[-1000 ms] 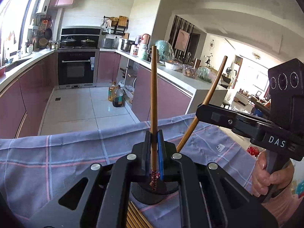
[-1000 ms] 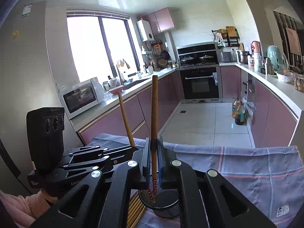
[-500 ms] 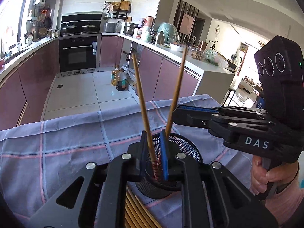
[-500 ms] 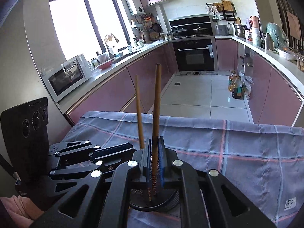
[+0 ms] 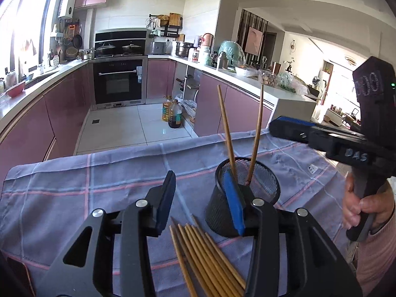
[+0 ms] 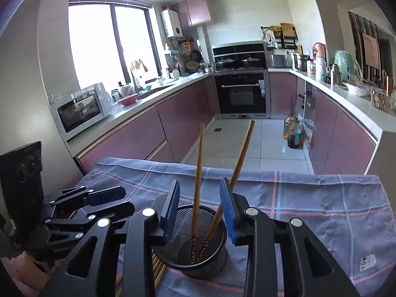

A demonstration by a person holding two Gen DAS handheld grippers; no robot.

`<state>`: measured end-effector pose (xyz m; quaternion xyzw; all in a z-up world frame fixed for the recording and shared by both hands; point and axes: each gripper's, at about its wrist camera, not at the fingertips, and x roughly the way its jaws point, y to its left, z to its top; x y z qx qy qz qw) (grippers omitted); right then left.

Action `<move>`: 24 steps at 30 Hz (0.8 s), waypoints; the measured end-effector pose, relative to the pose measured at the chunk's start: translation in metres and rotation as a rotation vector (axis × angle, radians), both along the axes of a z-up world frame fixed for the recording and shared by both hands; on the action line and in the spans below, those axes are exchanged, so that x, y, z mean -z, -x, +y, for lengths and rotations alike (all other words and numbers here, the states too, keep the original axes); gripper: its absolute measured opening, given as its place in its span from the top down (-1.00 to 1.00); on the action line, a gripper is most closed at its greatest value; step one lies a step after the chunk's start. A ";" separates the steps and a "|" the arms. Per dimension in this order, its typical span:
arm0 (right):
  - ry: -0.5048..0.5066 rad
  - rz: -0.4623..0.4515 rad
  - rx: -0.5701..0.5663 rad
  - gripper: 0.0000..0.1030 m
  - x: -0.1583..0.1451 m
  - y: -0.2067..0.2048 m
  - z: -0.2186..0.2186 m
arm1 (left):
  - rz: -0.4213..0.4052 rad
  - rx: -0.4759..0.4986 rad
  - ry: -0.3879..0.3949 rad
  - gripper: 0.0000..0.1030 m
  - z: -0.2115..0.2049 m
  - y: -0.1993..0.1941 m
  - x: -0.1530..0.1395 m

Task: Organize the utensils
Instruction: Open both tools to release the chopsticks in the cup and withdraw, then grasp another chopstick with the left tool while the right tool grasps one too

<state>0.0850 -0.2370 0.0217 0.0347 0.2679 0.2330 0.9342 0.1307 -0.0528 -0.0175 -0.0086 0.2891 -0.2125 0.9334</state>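
While both jaws had just been opening and stood spread, gripping nothing, two chopsticks (image 6: 198,185) leaned in the mesh cup (image 6: 212,259) on the checked cloth (image 5: 99,178) over the bench; loose chopsticks (image 5: 205,255) lay beside the cup, between the left gripper (image 5: 201,198) and the right gripper (image 6: 201,208).

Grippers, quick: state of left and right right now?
Left gripper: open, holding nothing, jaws have just been opening.
Right gripper: open, chopsticks loose in the cup, jaws just opening.
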 end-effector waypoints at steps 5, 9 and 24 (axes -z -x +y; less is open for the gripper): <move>0.015 0.025 -0.120 0.29 0.016 0.038 0.016 | 0.079 -0.015 -0.051 0.22 0.023 0.016 0.032; 0.038 0.162 -0.154 0.29 0.059 0.042 0.032 | 0.158 -0.002 -0.079 0.23 0.030 0.027 0.064; 0.125 0.356 -0.106 0.32 0.125 0.043 0.055 | 0.252 0.031 -0.163 0.26 0.016 0.042 0.109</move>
